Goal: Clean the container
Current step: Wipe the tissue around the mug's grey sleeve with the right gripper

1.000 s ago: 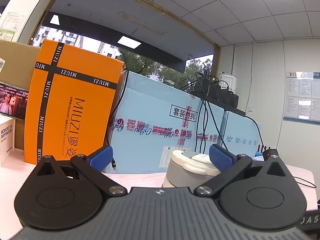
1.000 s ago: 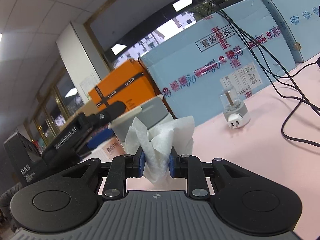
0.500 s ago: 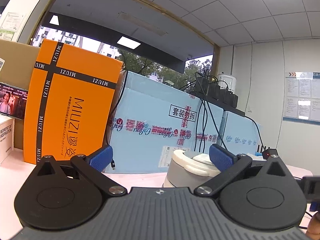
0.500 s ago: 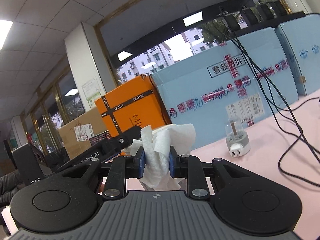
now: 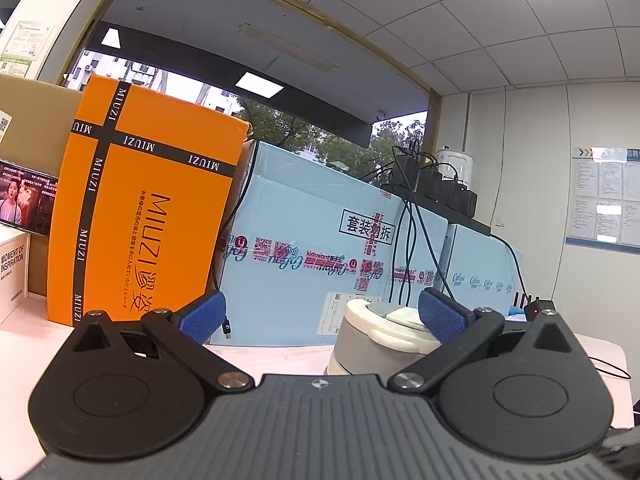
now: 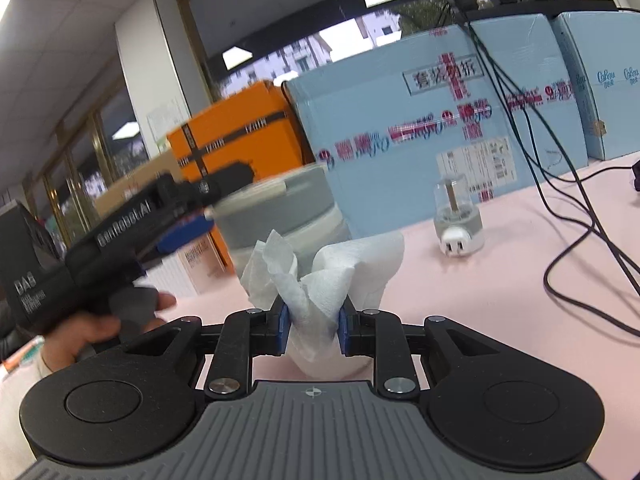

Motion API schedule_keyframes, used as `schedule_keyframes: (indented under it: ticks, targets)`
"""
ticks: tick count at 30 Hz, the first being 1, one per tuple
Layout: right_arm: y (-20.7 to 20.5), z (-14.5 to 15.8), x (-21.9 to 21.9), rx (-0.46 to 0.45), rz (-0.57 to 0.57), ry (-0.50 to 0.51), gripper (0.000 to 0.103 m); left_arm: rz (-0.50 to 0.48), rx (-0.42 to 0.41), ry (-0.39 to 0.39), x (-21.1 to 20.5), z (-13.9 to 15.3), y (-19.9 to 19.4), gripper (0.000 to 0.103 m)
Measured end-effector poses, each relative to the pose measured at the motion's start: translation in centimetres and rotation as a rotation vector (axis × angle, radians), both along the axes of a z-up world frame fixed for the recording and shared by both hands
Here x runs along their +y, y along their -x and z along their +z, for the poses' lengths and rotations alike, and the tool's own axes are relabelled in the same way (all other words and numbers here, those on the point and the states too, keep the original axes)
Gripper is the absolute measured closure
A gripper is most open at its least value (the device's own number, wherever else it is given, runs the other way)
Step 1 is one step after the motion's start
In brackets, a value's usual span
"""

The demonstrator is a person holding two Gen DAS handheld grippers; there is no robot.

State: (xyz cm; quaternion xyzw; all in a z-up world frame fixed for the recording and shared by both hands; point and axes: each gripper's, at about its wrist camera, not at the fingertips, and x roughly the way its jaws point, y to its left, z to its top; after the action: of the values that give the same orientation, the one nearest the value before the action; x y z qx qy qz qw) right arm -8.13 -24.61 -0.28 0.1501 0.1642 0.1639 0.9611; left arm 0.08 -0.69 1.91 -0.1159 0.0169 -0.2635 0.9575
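A grey container (image 5: 372, 344) with a cream lid stands on the pink table, close in front of my left gripper (image 5: 320, 316). That gripper is open, its right blue pad beside the lid, its left pad well apart. In the right wrist view the container (image 6: 280, 216) stands behind a crumpled white paper towel (image 6: 320, 280). My right gripper (image 6: 312, 326) is shut on the towel. The left gripper (image 6: 188, 216) shows there too, held by a hand beside the container.
An orange MIUZI box (image 5: 144, 220) and light-blue cartons (image 5: 320, 240) stand at the back. A small clear-domed plug device (image 6: 458, 220) and black cables (image 6: 580, 240) lie on the table to the right. A white box (image 5: 12, 268) is at far left.
My right gripper has swung and dipped with the towel, and the container now looms nearer behind it. The left gripper's view has barely shifted.
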Motion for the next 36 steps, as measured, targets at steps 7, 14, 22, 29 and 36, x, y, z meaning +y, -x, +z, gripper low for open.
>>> schedule_keyframes:
  ticks: [7, 14, 22, 29, 36]
  targets:
    - [0.1, -0.4, 0.7, 0.061, 0.018, 0.066, 0.082, 0.0, 0.0, 0.003, 0.0, 0.0, -0.1, 0.0]
    - [0.4, 1.5, 0.8, -0.021, 0.014, 0.083, 0.076, 0.012, 0.008, 0.015, 0.2, -0.1, -0.2, 0.0]
    - [0.3, 1.1, 1.6, -0.031, 0.04, 0.138, 0.082, 0.004, 0.01, 0.017, 0.2, -0.2, -0.2, 0.0]
    - [-0.8, -0.2, 2.1, 0.068, 0.059, 0.183, 0.083, 0.001, 0.006, 0.012, 0.1, -0.1, -0.2, 0.0]
    - [-1.3, -0.3, 2.7, 0.095, 0.058, 0.227, 0.083, 0.005, 0.006, 0.014, 0.0, -0.1, -0.2, 0.0]
